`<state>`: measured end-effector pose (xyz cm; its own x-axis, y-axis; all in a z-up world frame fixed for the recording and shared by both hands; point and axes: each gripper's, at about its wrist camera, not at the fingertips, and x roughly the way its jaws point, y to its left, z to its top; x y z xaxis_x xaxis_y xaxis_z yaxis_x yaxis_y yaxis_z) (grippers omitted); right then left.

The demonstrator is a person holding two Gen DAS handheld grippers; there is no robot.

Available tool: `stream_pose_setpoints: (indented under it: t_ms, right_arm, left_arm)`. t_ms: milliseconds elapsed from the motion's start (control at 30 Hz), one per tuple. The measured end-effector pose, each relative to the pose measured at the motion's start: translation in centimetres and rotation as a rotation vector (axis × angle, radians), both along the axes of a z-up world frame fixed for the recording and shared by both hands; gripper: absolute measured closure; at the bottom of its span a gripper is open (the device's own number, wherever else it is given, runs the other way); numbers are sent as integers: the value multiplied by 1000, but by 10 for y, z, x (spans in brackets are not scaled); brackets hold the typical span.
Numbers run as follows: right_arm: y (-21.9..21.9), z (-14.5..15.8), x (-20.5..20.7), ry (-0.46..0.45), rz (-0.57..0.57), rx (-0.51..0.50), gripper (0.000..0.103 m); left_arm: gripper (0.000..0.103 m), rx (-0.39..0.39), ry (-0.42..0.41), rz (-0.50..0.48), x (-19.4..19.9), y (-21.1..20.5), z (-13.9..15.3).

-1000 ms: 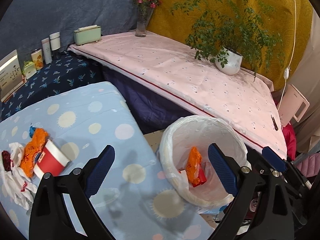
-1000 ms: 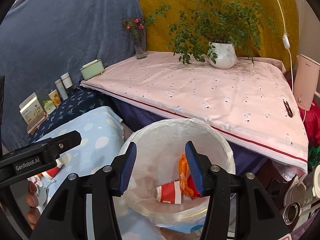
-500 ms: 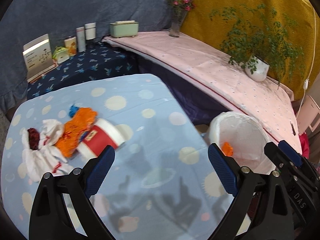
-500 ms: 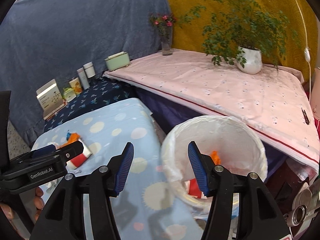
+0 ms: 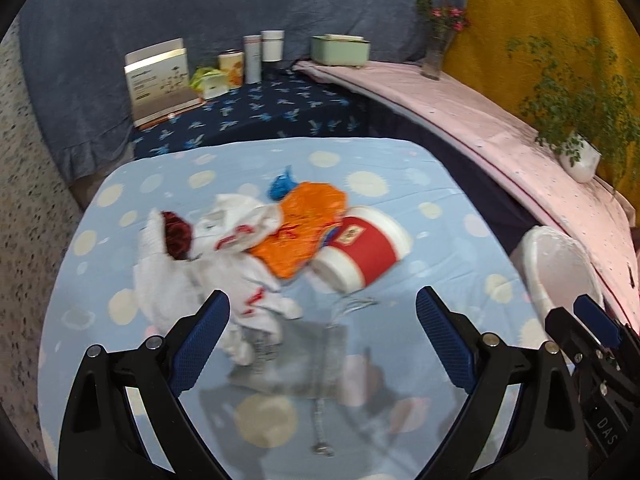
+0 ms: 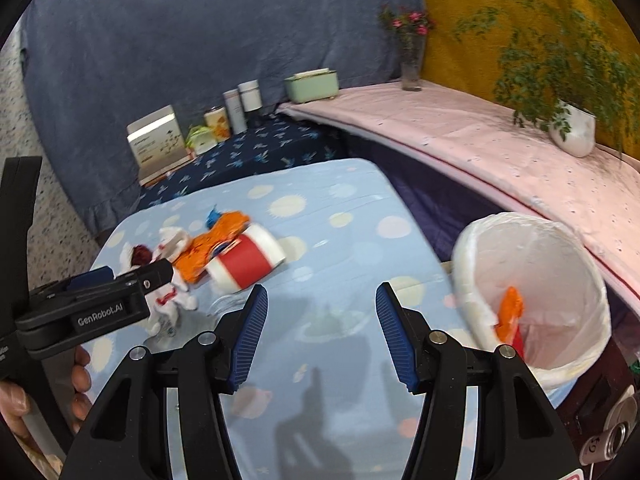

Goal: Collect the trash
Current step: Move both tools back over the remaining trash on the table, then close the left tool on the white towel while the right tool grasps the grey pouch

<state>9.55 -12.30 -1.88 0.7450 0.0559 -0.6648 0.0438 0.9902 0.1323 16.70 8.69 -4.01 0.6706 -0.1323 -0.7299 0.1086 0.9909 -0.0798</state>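
Trash lies in a heap on the light blue spotted tablecloth (image 5: 360, 152): a red and white paper cup (image 5: 366, 250) on its side, an orange wrapper (image 5: 304, 224), a small blue scrap (image 5: 280, 186), crumpled white tissues (image 5: 224, 264) with a dark red lump (image 5: 176, 234), and a clear plastic bag (image 5: 304, 364). My left gripper (image 5: 322, 334) hangs open just short of the heap, nothing between its fingers. My right gripper (image 6: 320, 332) is open over bare cloth, right of the cup (image 6: 248, 262). The white-lined bin (image 6: 536, 288) at the table's right edge holds an orange wrapper (image 6: 510, 312).
Behind the table, a dark blue patterned surface (image 5: 260, 112) carries a box, cans and bottles. A pink-covered ledge (image 6: 500, 148) along the right bears a green container, a flower vase and a potted plant (image 6: 572, 132). A hand (image 6: 80, 376) holds the left gripper's handle.
Both grippers swung left, away from the bin and over the table. The trash heap moved from the left edge to the centre of the left view. The right jaws widened slightly.
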Motion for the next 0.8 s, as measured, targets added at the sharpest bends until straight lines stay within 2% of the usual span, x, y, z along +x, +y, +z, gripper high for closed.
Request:
stream_pose_setpoints:
  t_ms: [433, 733, 800]
  right_arm:
    - [80, -44, 12, 102, 132, -10, 48]
    - [118, -68, 29, 164, 200, -17, 48]
    - [124, -73, 34, 174, 210, -19, 48]
  left_arm:
    - [13, -47, 90, 212, 10, 114, -38]
    - [14, -61, 124, 267, 28, 152, -60]
    - [20, -69, 134, 265, 33, 158, -65]
